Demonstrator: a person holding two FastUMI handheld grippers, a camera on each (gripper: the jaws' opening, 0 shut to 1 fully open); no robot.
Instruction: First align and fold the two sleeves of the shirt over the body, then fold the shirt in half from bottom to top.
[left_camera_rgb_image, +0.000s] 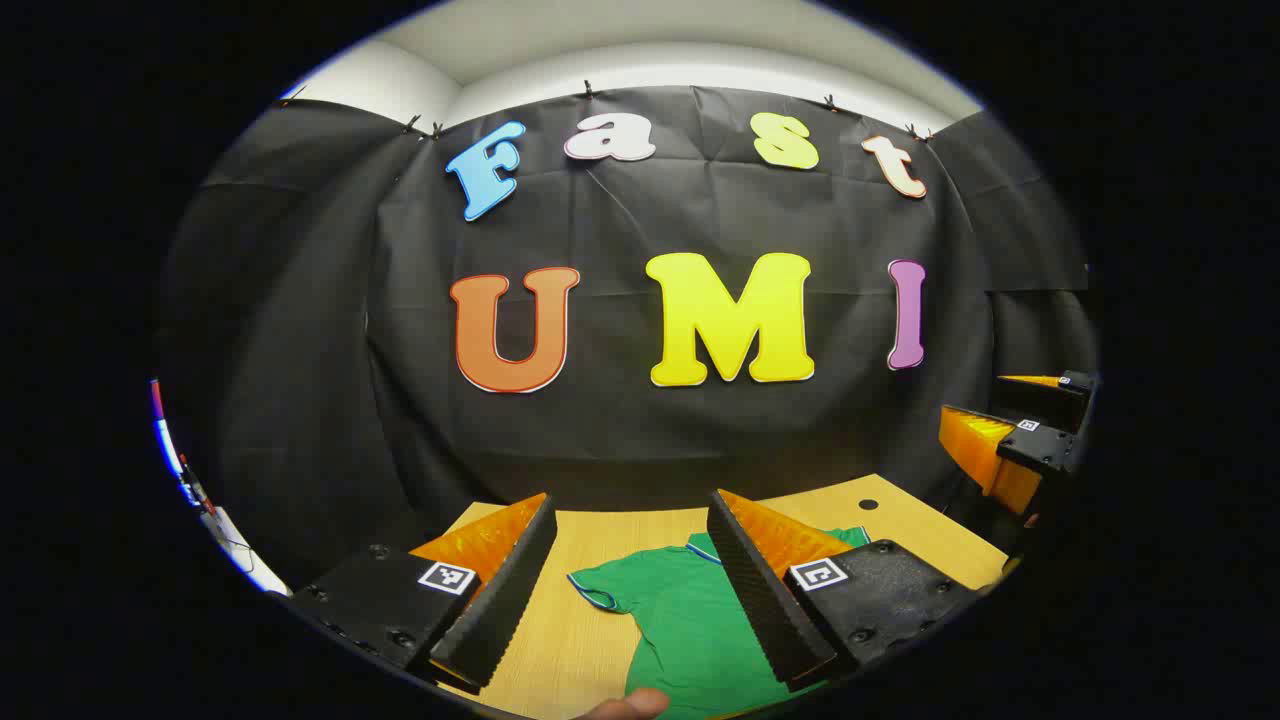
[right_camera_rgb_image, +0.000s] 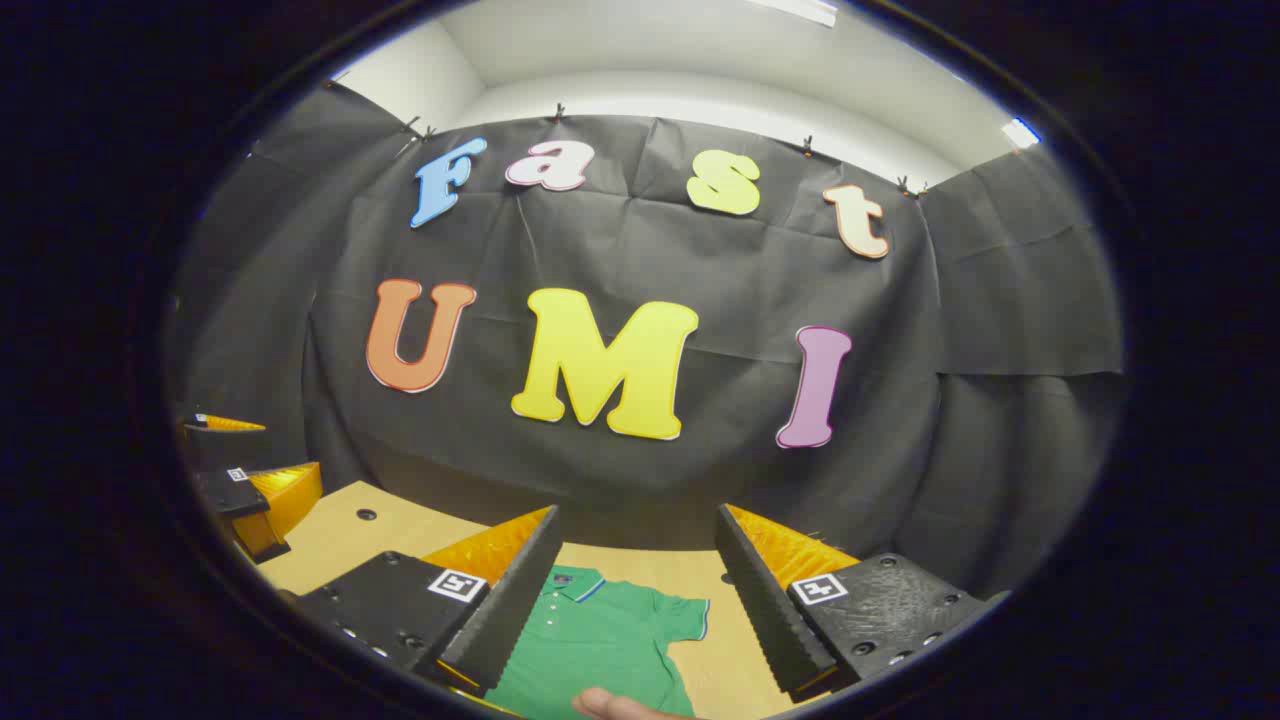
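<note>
The green shirt (left_camera_rgb_image: 690, 620) lay flat on the wooden table (left_camera_rgb_image: 900, 530), collar toward twelve o'clock, long axis running six to twelve. The left gripper (left_camera_rgb_image: 630, 590) hovered above with fingers apart, one spread sleeve (left_camera_rgb_image: 600, 585) between them. The right gripper (right_camera_rgb_image: 635, 600), fingers likewise apart, framed the other sleeve (right_camera_rgb_image: 680, 615); each seemed nearest its own sleeve.

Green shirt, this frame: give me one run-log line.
stage: before first fold | green shirt: flat on wooden table, sleeves spread | left gripper: open, raised | right gripper: open, raised | contact: none
</note>
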